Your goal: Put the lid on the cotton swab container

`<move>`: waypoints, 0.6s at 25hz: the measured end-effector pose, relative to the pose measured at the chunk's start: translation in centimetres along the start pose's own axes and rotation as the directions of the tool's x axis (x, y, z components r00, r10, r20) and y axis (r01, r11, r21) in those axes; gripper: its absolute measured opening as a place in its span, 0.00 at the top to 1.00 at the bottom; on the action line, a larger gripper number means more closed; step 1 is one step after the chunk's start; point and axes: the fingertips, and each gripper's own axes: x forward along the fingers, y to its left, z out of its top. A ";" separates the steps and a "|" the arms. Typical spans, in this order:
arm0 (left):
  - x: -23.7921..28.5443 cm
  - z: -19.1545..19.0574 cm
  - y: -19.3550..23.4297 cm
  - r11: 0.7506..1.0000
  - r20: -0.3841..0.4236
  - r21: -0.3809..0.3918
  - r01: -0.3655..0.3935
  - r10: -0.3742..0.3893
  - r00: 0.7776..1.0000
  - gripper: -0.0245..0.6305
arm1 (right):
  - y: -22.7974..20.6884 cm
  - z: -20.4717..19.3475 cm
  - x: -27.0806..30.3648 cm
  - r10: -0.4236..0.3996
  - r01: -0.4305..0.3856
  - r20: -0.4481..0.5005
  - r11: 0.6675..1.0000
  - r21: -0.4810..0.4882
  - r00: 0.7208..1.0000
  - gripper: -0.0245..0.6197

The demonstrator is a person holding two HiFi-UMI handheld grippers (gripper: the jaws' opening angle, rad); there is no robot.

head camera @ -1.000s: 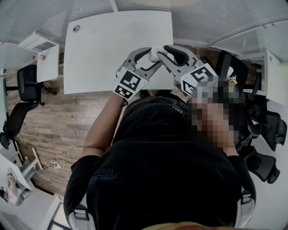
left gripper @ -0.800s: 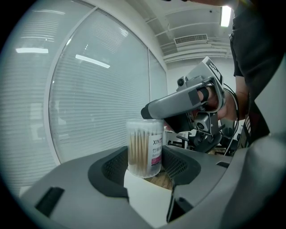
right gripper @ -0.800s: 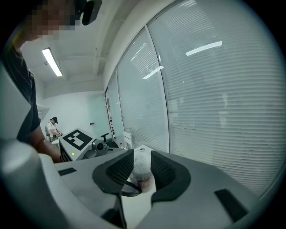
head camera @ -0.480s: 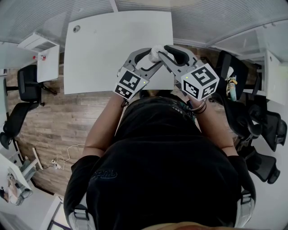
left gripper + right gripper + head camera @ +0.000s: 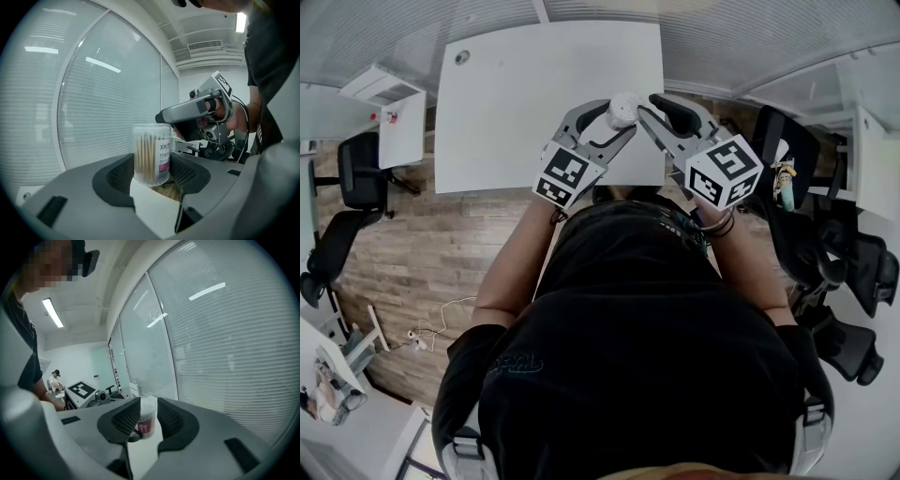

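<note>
Left claw [image 5: 152, 172] is clamped on the lower part of the container [image 5: 151, 150] and holds it upright, off the bench [image 5: 534, 94], just above its near edge. Our right claw [image 5: 149, 422] reaches in from the right and is closed on the lid [image 5: 149, 407], which sits at the container's top.

We judge the task to be nearly done. The lid has been brought to the mouth and looks to rest on it. What seems left is to press it home, let go, and set the container down.

We cannot tell whether the lid is fully seated. From the left claw's side the right claw covers part of the rim. From the right claw's side the container is small and soft. From above we see only a white cap between the claws.
</note>
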 end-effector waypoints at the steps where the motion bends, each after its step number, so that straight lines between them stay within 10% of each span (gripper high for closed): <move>1: -0.1 -0.1 0.1 1.000 0.000 0.000 -0.002 0.002 1.000 0.59 | 0.0 -0.1 0.0 -0.001 0.001 0.001 1.000 0.002 1.000 0.77; 15: -1.2 -0.1 0.4 1.000 0.008 -0.013 -0.019 0.019 1.000 0.59 | 0.1 -0.4 -0.1 0.007 -0.007 0.016 1.000 0.015 1.000 0.81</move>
